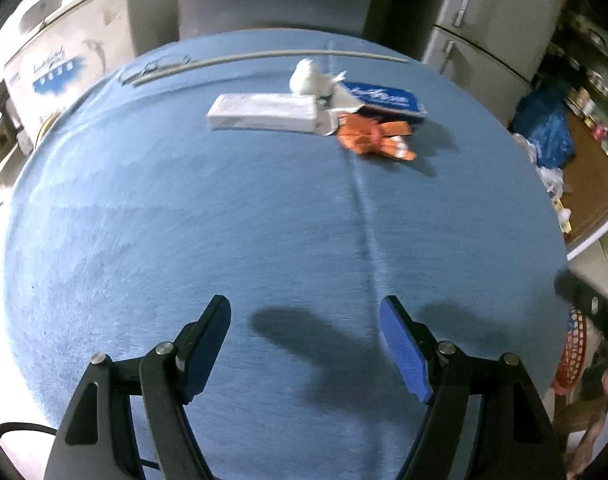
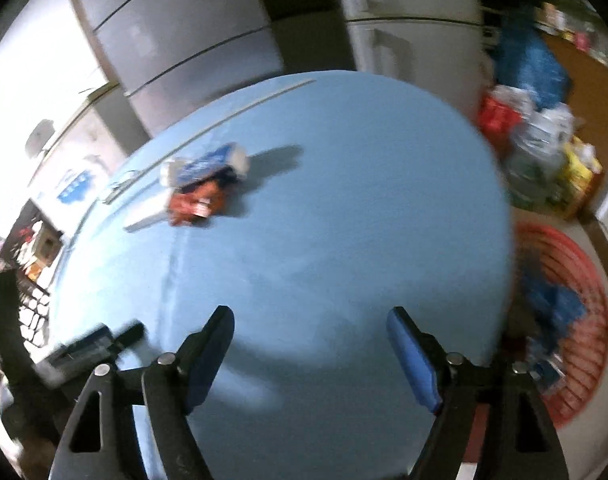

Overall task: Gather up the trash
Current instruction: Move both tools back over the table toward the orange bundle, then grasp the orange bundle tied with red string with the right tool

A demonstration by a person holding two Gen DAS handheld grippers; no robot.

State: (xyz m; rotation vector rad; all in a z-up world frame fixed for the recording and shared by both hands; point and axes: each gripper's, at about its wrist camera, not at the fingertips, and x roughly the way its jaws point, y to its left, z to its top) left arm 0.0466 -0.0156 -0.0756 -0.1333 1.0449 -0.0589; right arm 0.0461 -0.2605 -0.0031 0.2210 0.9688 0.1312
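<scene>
From the left wrist, the left gripper (image 1: 305, 312) is open with nothing in it, over the blue table (image 1: 184, 220). The trash pile (image 1: 319, 108) sits far across it: a white box, blue packet, orange wrapper. From the right wrist, the right gripper (image 2: 309, 324) is open and empty. A red basket (image 2: 571, 312) on the floor holds blue stuff.

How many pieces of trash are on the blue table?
4, bunched at the far side: white box, crumpled white tissue, blue packet, orange wrapper nearest. More may hide beneath.
</scene>
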